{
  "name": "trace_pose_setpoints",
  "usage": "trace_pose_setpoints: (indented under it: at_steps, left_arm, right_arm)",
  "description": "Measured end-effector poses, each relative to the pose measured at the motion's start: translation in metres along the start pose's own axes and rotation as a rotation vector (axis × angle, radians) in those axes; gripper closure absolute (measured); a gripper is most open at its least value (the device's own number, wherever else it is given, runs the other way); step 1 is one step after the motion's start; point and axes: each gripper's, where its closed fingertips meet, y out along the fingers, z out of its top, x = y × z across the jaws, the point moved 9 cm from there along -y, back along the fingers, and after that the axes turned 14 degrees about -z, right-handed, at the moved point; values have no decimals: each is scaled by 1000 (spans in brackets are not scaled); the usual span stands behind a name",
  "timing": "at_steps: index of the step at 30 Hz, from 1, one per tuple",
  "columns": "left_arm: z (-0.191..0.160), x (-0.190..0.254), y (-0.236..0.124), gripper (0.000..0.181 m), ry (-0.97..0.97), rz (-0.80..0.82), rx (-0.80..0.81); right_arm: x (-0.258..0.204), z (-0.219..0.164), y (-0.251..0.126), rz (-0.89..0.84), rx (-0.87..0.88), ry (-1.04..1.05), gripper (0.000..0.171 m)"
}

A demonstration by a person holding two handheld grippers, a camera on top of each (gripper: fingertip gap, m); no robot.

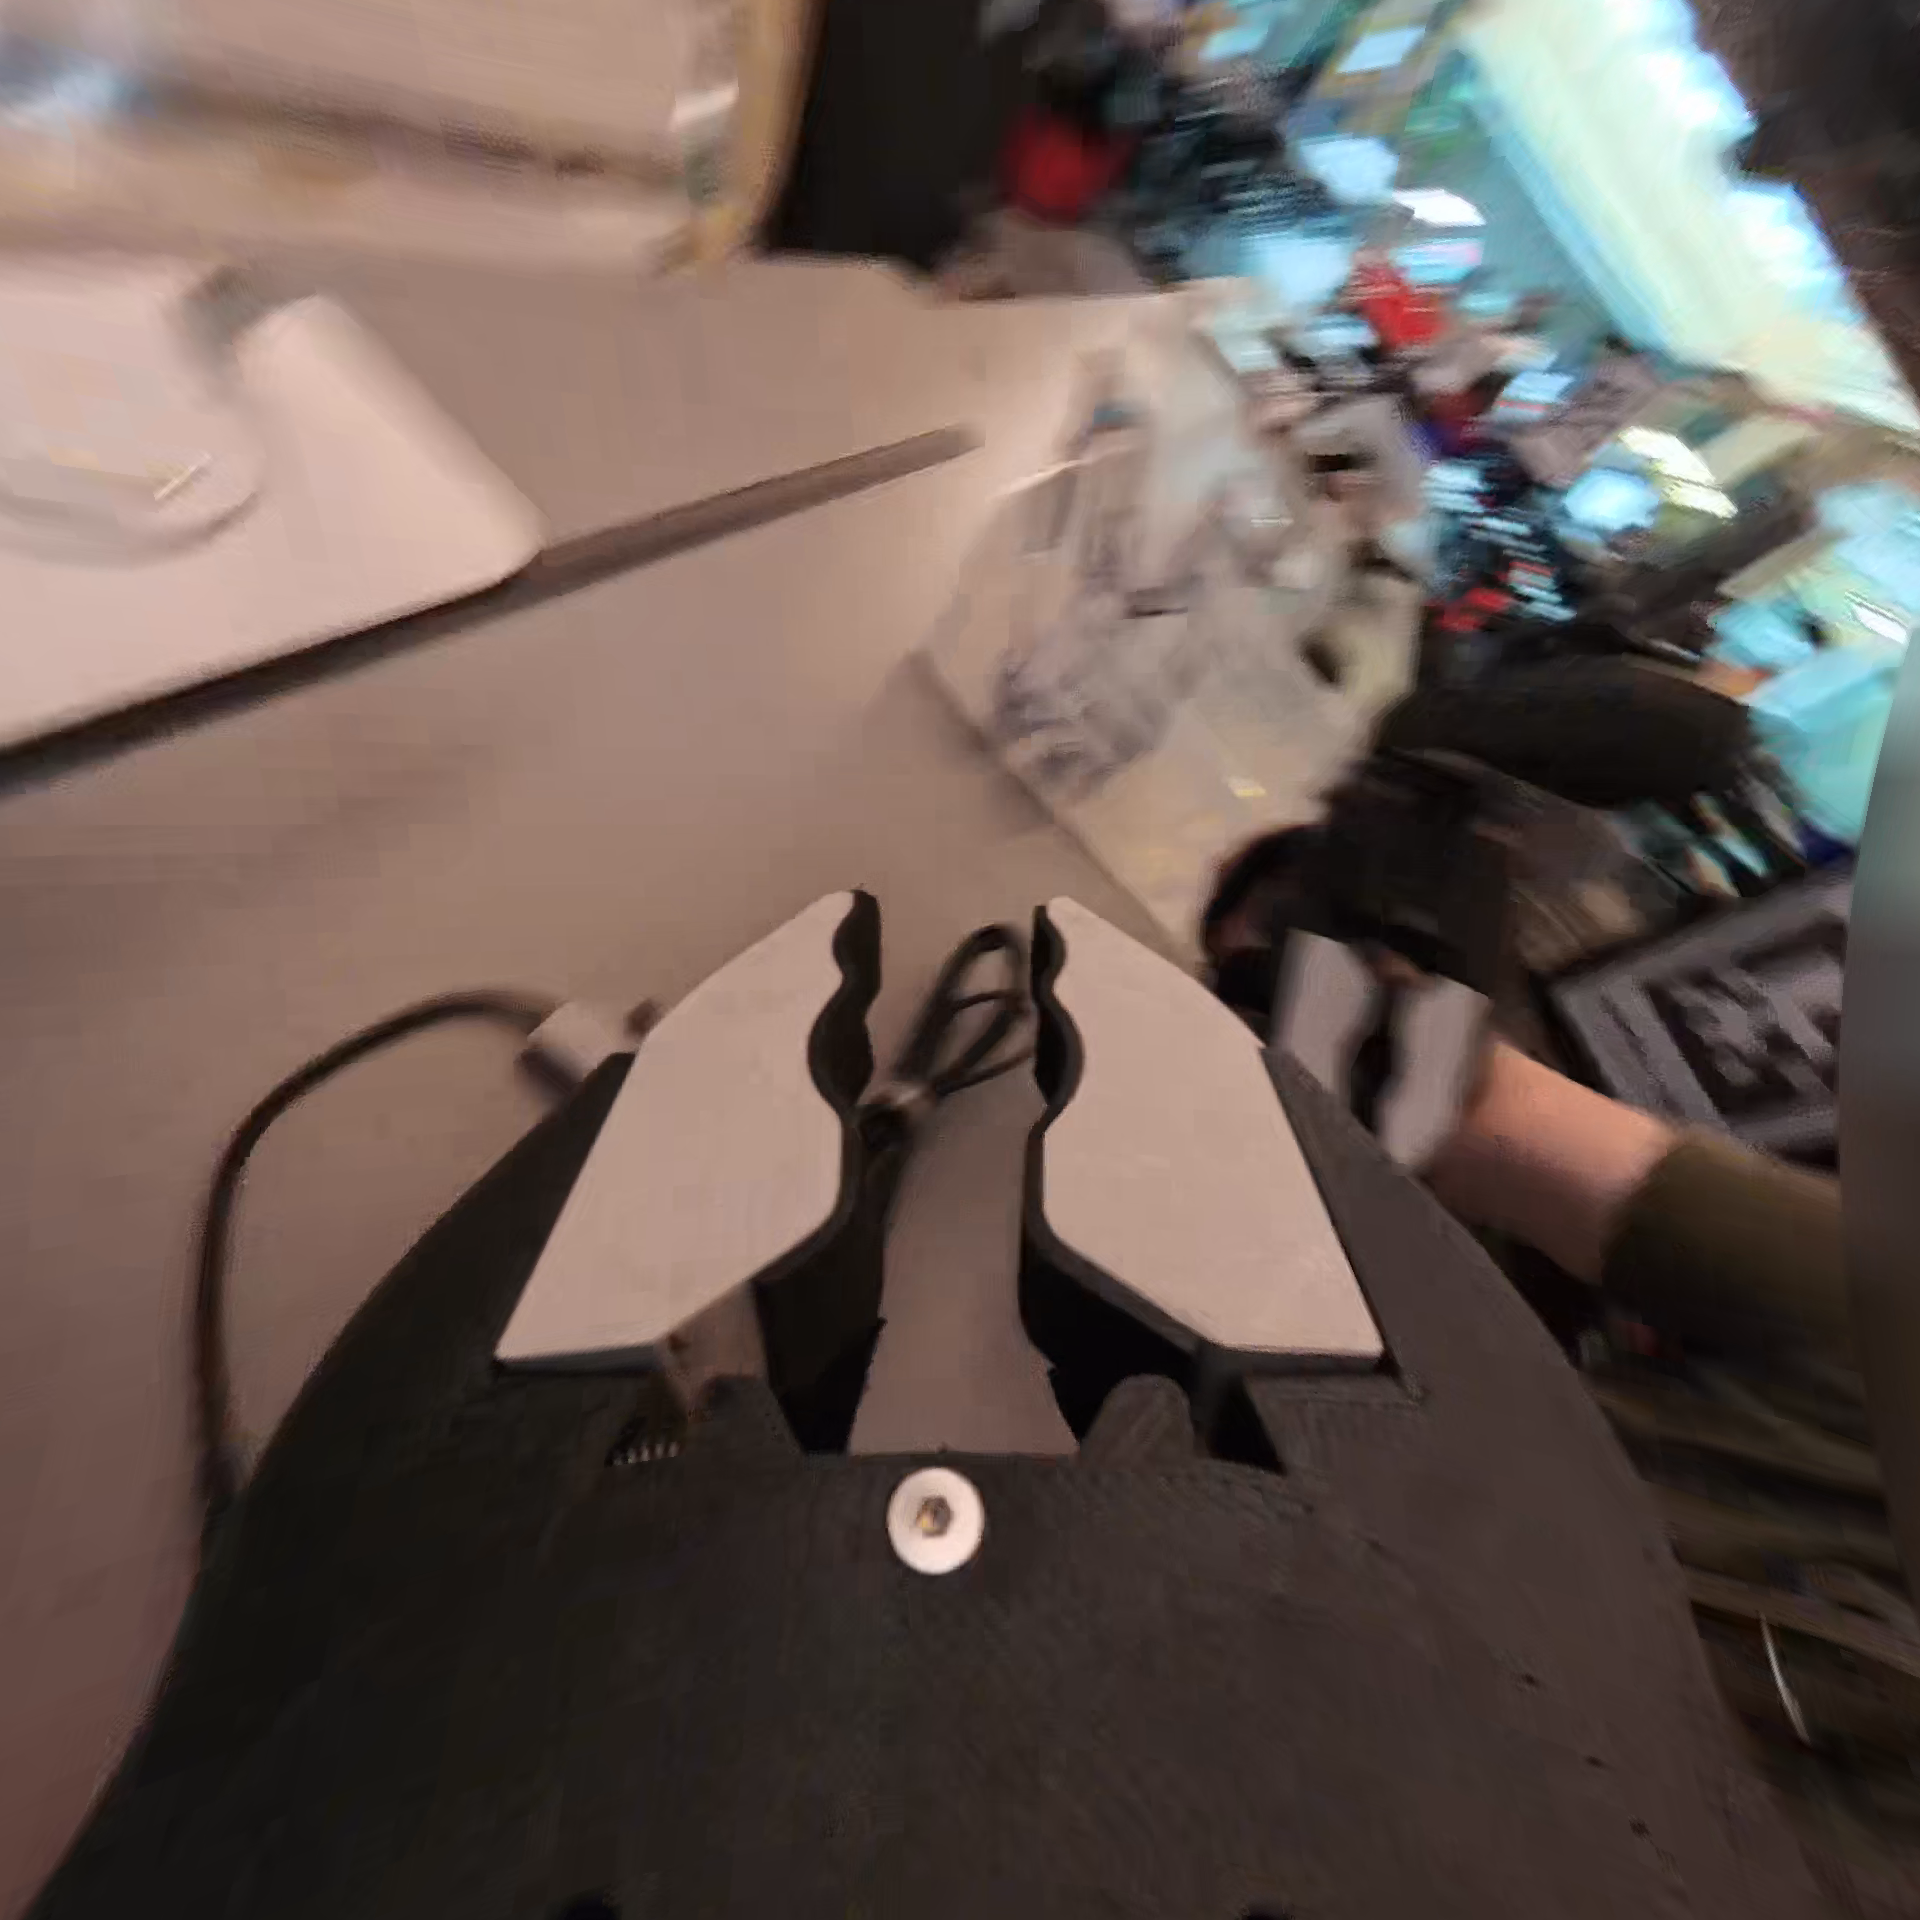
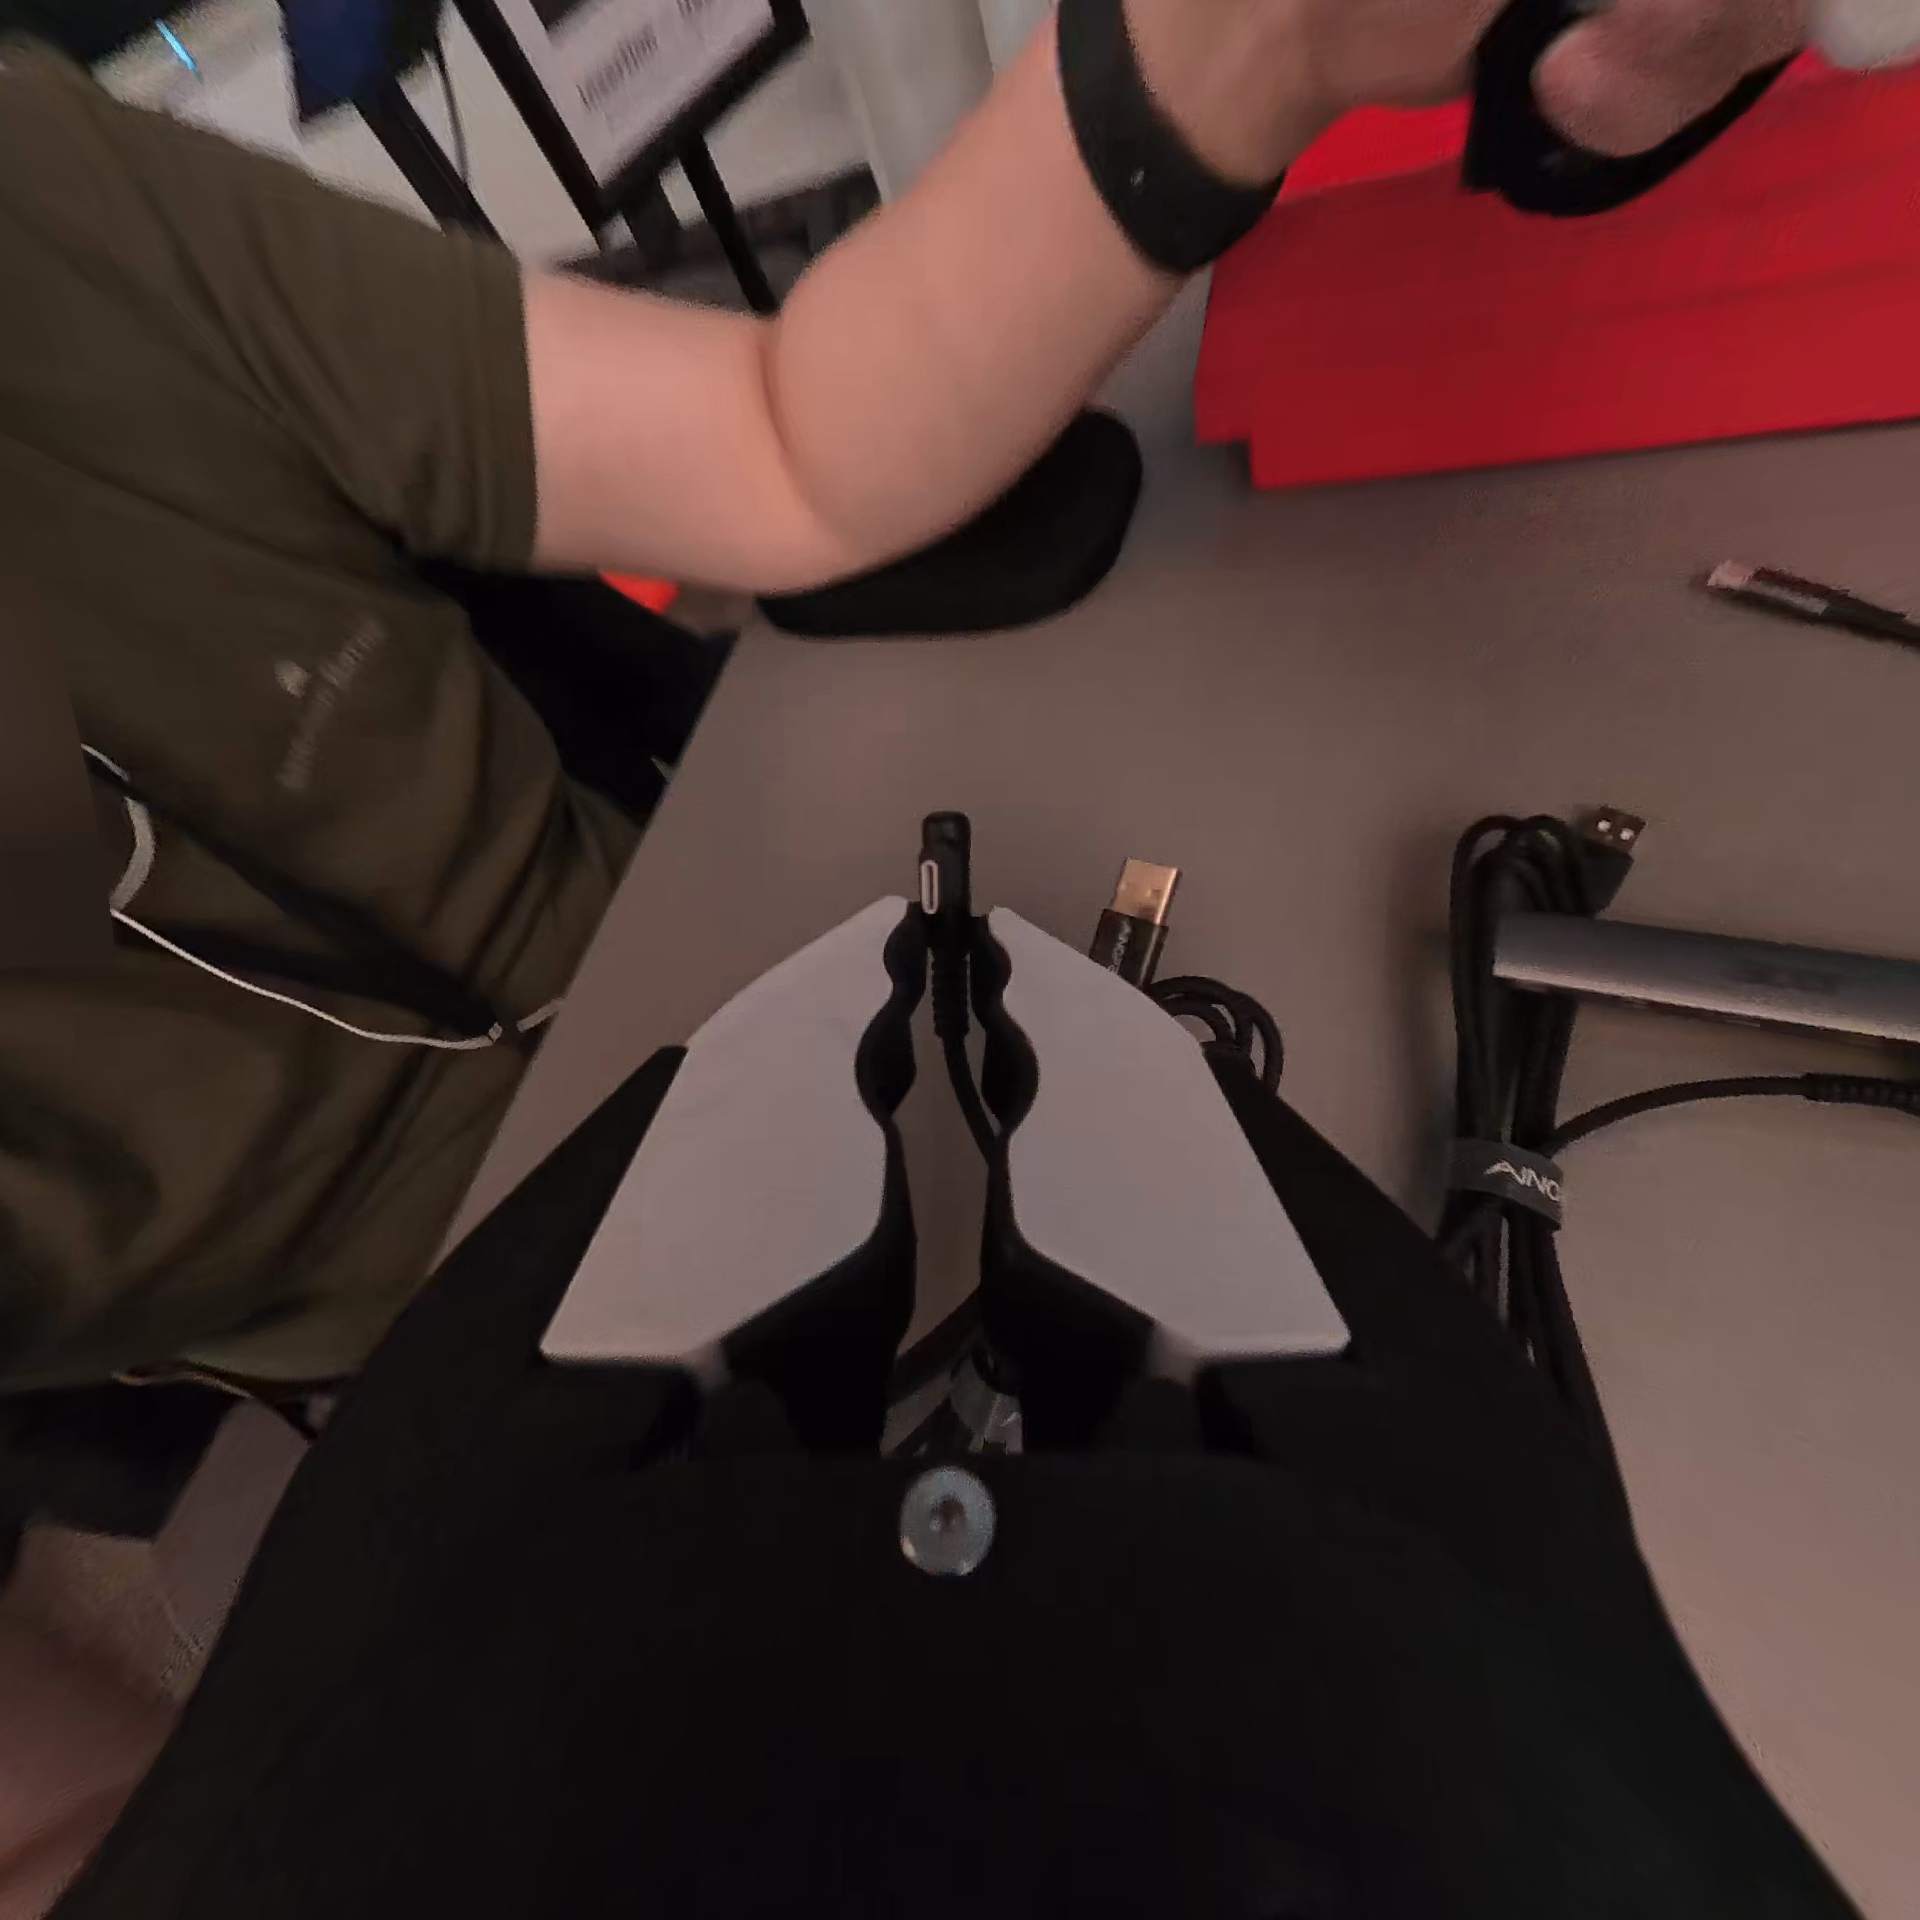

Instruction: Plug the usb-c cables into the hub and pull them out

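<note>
In the right wrist view my right gripper (image 2: 945,914) is shut on the black usb-c cable (image 2: 943,868), just behind its plug, which sticks out past the tips above the grey table. The grey hub (image 2: 1714,977) lies to the right, apart from the plug. My left gripper (image 1: 951,925) is open and empty above the table, with a bundled black cable (image 1: 966,1018) lying between its fingers. The hub (image 1: 571,1034) shows partly behind the left finger, its black lead (image 1: 239,1143) looping left. The left wrist view is blurred.
A gold USB-A plug (image 2: 1143,904) and a strapped black cable bundle (image 2: 1507,1143) lie by the hub. A red sheet (image 2: 1558,312) lies at the back. The person's arm (image 2: 831,416) crosses above a black pad (image 2: 987,540). A white flat object (image 1: 260,520) lies far left. The grey hub (image 2: 1714,977) is about 15 centimeters from both grippers' fingertips.
</note>
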Motion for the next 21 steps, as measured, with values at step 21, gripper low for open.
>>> trace_pose_setpoints:
  at_steps: [21]
  left_arm:
    - [-71, 160, 74, 150, 1005, -475, -491]
  right_arm:
    - [-27, 24, -13, 506, 269, 169, 163]
